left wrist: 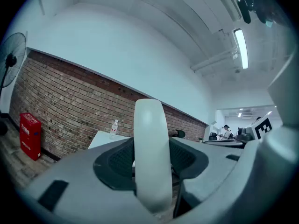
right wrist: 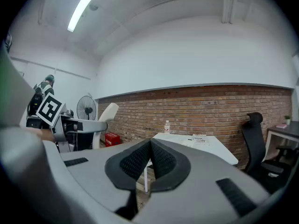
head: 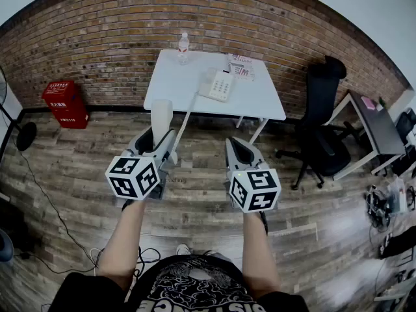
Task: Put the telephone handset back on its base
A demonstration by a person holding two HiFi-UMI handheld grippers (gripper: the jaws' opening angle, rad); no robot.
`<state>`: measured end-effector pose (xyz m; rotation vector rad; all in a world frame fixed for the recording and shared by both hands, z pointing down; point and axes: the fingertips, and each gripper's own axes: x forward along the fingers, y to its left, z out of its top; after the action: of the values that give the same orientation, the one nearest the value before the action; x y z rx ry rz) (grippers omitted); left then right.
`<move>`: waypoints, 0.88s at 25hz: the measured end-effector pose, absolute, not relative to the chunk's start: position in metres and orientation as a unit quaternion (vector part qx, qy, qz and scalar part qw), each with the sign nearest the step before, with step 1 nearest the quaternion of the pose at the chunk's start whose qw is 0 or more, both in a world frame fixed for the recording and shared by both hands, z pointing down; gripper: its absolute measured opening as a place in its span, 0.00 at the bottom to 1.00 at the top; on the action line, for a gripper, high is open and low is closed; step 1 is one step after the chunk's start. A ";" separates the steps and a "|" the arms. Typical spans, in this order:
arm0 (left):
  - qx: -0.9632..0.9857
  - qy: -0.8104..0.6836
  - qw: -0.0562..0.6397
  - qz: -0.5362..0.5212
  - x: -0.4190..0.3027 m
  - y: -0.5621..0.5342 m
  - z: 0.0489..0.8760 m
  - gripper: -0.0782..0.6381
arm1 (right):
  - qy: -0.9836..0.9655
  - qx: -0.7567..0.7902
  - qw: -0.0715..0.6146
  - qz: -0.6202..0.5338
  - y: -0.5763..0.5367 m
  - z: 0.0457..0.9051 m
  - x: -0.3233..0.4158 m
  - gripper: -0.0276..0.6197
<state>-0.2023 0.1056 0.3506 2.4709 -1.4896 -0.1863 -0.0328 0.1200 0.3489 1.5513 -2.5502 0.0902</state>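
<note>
The white telephone handset [head: 160, 117] stands upright between the jaws of my left gripper [head: 162, 137], which is shut on it. In the left gripper view the handset [left wrist: 150, 157] fills the gap between the dark pads. A thin cord [head: 187, 119] runs from it up to the white telephone base [head: 217, 84] on the white table [head: 175, 86], well ahead of both grippers. My right gripper [head: 238, 145] is beside the left one, over the wooden floor. Its jaws are shut with nothing in them, and the pads [right wrist: 150, 146] meet at the tip.
A water bottle [head: 183, 44] and printed cards [head: 241, 67] are on the table's far side. A red box [head: 64, 103] stands by the brick wall at left and a fan [head: 26, 135] beyond it. A black office chair [head: 322, 129] and a desk [head: 374, 125] stand at right.
</note>
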 end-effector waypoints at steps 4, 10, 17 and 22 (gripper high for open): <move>0.849 -0.510 0.128 -0.061 -0.205 0.100 0.356 0.42 | -0.848 0.524 0.069 0.032 0.117 0.350 -0.032 0.04; 0.850 -0.507 0.129 -0.054 -0.201 0.088 0.360 0.42 | -0.845 0.530 0.071 0.032 0.106 0.352 -0.026 0.04; 0.852 -0.505 0.131 -0.046 -0.189 0.064 0.367 0.42 | -0.844 0.531 0.062 0.045 0.086 0.356 -0.012 0.04; 0.852 -0.505 0.132 -0.038 -0.177 0.037 0.372 0.42 | -0.844 0.530 0.058 0.051 0.057 0.362 0.000 0.04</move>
<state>-0.1773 0.0369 0.3719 2.4729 -1.4663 -0.1090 0.0001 0.0570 0.3622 1.6073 -2.5584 0.1548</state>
